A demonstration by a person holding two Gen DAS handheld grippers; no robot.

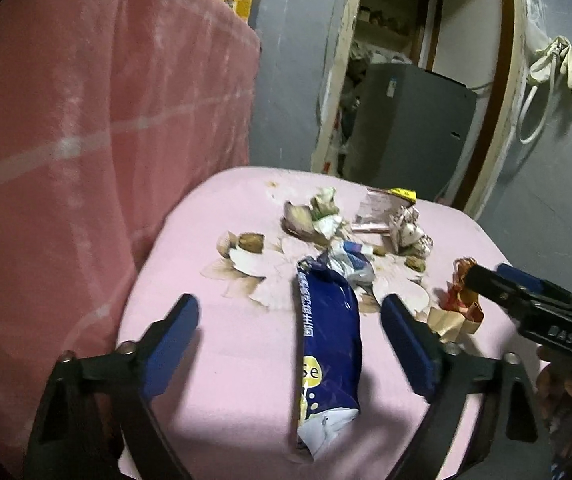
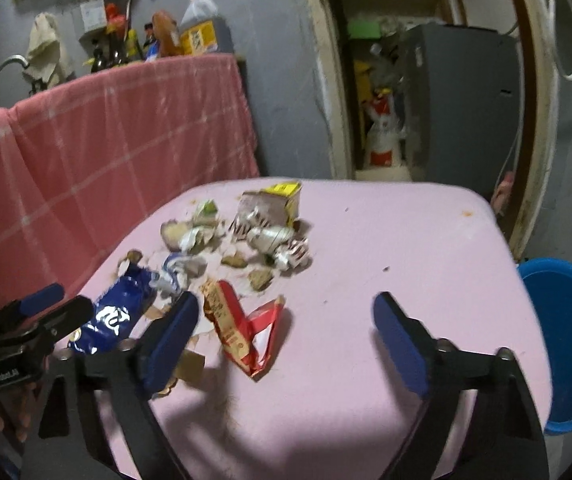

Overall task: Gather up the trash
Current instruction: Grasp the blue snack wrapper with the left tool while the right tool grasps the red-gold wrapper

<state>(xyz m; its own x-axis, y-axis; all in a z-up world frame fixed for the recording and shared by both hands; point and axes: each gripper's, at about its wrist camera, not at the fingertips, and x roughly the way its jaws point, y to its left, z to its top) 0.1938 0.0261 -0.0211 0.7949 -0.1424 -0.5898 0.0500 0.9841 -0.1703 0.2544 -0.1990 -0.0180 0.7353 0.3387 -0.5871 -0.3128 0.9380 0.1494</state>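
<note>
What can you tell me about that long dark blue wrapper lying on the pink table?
The blue wrapper is a long, glossy plastic packet, dark blue with white lettering and a white and yellow near end. It is creased, torn open at the far end and looks flattened. It lies flat on the pink tablecloth, its far end against the crumpled litter, between the open pads of the left gripper, untouched.

Desk (image 2: 366,240): you see matt pink cloth, smooth, faintly stained.
Blue wrapper (image 1: 328,344): glossy crinkled plastic film, lying nearest you on the desk.
Red packet (image 2: 242,332): torn shiny foil-like paper, just right of the blue wrapper.
Blanket (image 2: 106,140): soft red checked cloth left of the desk.
Bucket (image 2: 566,340): smooth blue plastic, right of the desk.
</note>
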